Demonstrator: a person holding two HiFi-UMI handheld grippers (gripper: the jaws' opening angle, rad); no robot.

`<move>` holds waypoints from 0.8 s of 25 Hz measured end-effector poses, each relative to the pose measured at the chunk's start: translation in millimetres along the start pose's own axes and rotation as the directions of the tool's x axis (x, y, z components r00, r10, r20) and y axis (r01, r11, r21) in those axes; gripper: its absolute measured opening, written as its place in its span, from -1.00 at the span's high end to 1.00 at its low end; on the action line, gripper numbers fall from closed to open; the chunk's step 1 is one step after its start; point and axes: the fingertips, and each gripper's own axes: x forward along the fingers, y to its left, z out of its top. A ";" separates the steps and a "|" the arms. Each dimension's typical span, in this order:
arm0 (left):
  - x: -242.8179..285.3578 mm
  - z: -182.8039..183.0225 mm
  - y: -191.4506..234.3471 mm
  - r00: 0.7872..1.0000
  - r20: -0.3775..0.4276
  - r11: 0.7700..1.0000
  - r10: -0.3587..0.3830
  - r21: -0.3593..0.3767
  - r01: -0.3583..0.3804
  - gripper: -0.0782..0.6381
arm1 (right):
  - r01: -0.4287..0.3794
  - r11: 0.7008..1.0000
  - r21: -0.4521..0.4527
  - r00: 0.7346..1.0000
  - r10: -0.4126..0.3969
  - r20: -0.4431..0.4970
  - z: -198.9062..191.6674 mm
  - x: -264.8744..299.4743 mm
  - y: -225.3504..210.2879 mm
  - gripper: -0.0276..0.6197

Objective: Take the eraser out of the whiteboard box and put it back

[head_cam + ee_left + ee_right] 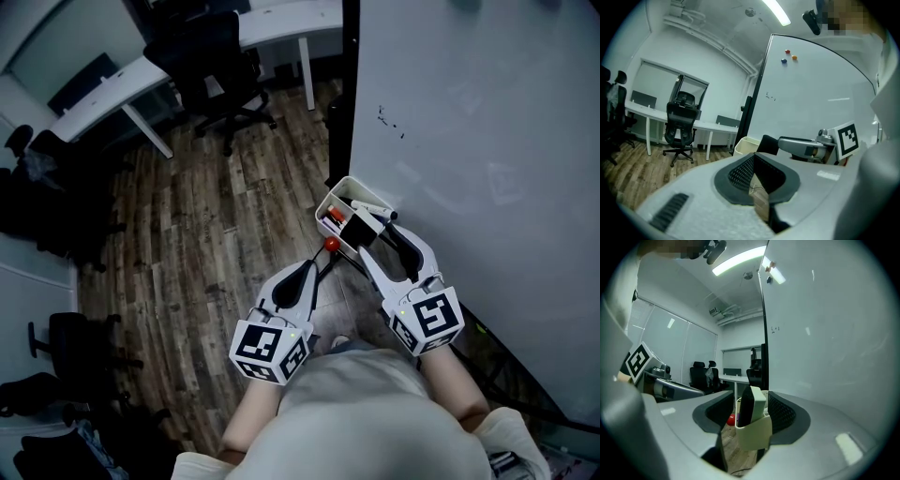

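A cream whiteboard box (330, 199) hangs at the whiteboard's (487, 141) lower left edge. The eraser (361, 228), black felt on a cream body, stands upright in the box's near end. My right gripper (372, 234) is open, its jaws on either side of the eraser (752, 404) and the box wall (754, 437); neither pad presses on them. My left gripper (317, 269) is shut and empty, to the left of the box and below it. The left gripper view (757, 177) takes in the box (746, 144), the eraser (768, 144) and the right gripper's body.
Markers (372, 205) lie in the box beyond the eraser. A small red round thing (331, 244) sits just left of the box. The board's black post (350, 94) rises behind. Office chairs (220, 66) and white desks (112, 94) stand on the wood floor to the left.
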 end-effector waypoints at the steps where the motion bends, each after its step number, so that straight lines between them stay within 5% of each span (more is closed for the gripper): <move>1: 1.6 -0.5 0.9 1.000 0.000 1.000 0.003 -0.001 -0.003 0.77 | -0.002 1.000 0.000 1.000 0.002 -0.002 -1.2 2.0 -1.5 0.22; 20: 5.9 -0.8 14.3 0.999 -0.001 0.999 0.050 -0.022 -0.050 0.77 | -0.047 0.999 0.005 0.998 0.047 -0.032 -10.6 28.9 -4.9 0.32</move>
